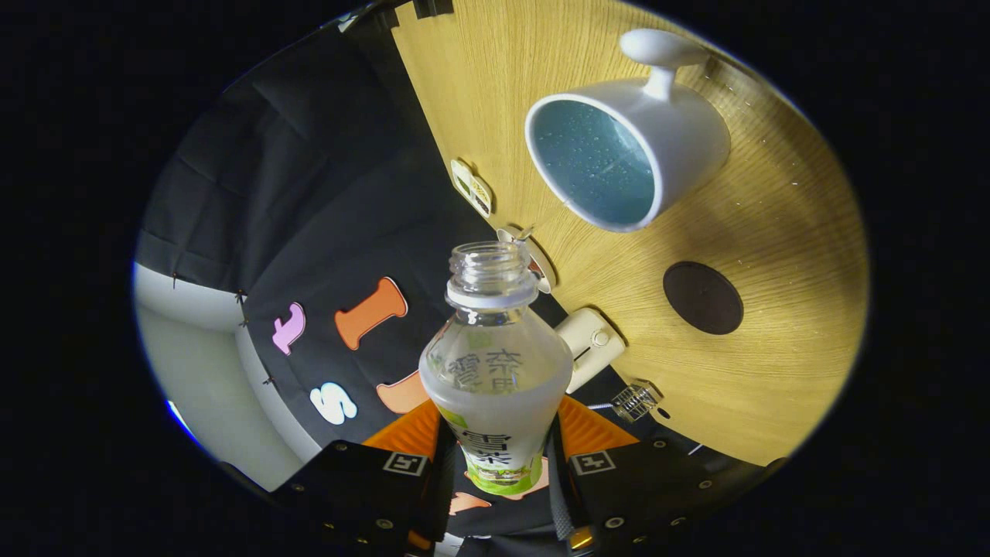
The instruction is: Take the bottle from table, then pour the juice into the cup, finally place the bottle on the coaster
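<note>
Between the gripper fingers, clamped at its labelled lower body: uncapped bottle, tilted, mouth aimed toward cup on surface. Thin plastic, light, squashy, likely slick; hold low, gently. Coaster near cup.

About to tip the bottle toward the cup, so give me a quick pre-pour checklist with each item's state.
1. Gripper shut on the bottle: ok.
2. Cap off, mouth open: ok.
3. Cup upright on the table, opening free: ok.
4. Bottle mouth over the cup: not ok, it is short of the cup, near the table's edge.
5. Coaster bare for the set-down: ok.
6. Juice level in the bottle: cannot tell.
</note>
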Available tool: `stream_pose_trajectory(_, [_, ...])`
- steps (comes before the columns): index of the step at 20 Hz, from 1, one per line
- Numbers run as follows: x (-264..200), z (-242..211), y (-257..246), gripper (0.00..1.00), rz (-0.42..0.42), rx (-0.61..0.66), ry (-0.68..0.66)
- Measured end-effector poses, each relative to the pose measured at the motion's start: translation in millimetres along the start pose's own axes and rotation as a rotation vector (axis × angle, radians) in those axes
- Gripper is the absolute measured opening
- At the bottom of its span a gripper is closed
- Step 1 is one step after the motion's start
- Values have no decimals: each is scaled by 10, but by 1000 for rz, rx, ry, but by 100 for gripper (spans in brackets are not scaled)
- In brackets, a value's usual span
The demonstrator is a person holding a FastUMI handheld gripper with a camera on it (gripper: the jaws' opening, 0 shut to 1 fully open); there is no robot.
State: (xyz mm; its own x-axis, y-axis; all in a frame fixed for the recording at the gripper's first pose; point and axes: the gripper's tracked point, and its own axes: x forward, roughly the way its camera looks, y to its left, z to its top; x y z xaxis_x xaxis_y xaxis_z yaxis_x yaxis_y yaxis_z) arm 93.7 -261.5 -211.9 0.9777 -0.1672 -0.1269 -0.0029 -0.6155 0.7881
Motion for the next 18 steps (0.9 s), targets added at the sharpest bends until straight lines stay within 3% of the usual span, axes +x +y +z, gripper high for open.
stream_pose_trajectory(11, [-99, -46, 195, 53, 61, 63, 1])
stream_pose_trajectory(18, [-94, -106, 133, 53, 35, 2, 2])
